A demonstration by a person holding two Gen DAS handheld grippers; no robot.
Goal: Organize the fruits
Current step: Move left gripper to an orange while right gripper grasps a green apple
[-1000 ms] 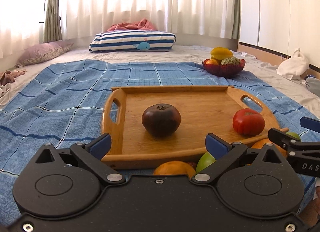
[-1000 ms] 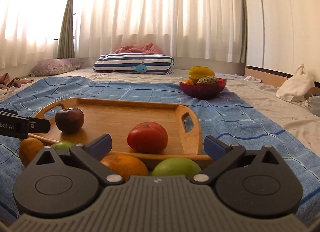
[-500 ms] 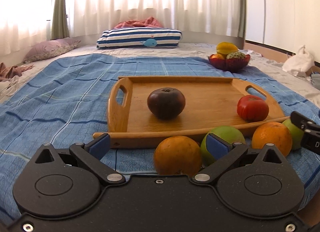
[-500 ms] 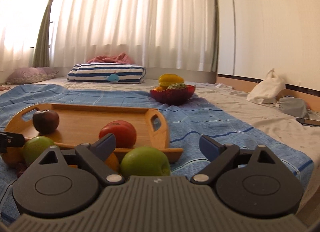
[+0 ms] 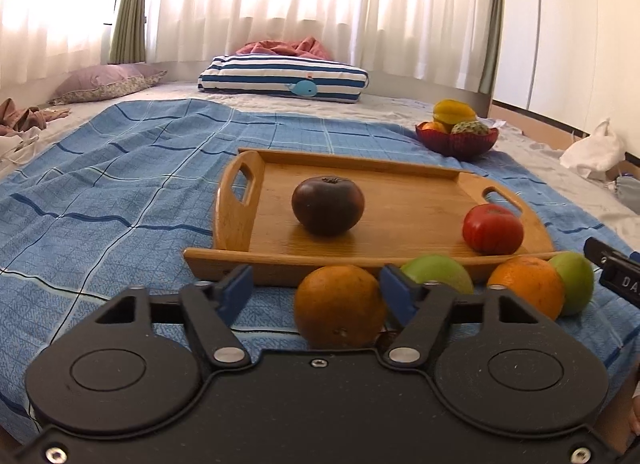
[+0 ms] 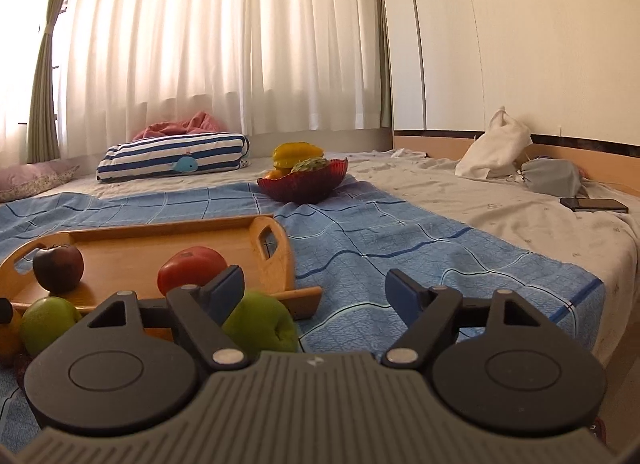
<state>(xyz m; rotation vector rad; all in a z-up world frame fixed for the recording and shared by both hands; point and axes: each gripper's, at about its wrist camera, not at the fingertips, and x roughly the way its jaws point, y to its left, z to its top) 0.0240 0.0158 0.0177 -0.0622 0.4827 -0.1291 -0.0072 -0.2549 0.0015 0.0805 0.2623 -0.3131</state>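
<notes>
Left gripper (image 5: 316, 291) low over blue checked blanket (image 5: 100, 192) on bed, jaws closing. Orange (image 5: 339, 306) between jaws, against right pad; left pad clear of it. Green apple (image 5: 438, 274) just behind right pad. Second orange (image 5: 527, 291) and second green apple (image 5: 572, 282) side by side further right, touching. Part of right gripper (image 5: 616, 278) at right edge beside that apple. Wooden tray (image 5: 240, 200) beyond, carrying dark round fruit (image 5: 328, 205) at centre and tomato (image 5: 493, 229) near right handle. Red bowl (image 5: 457, 143) of fruit behind tray. Striped pillow (image 5: 282, 78) at far end, below curtains (image 5: 280, 4).
</notes>
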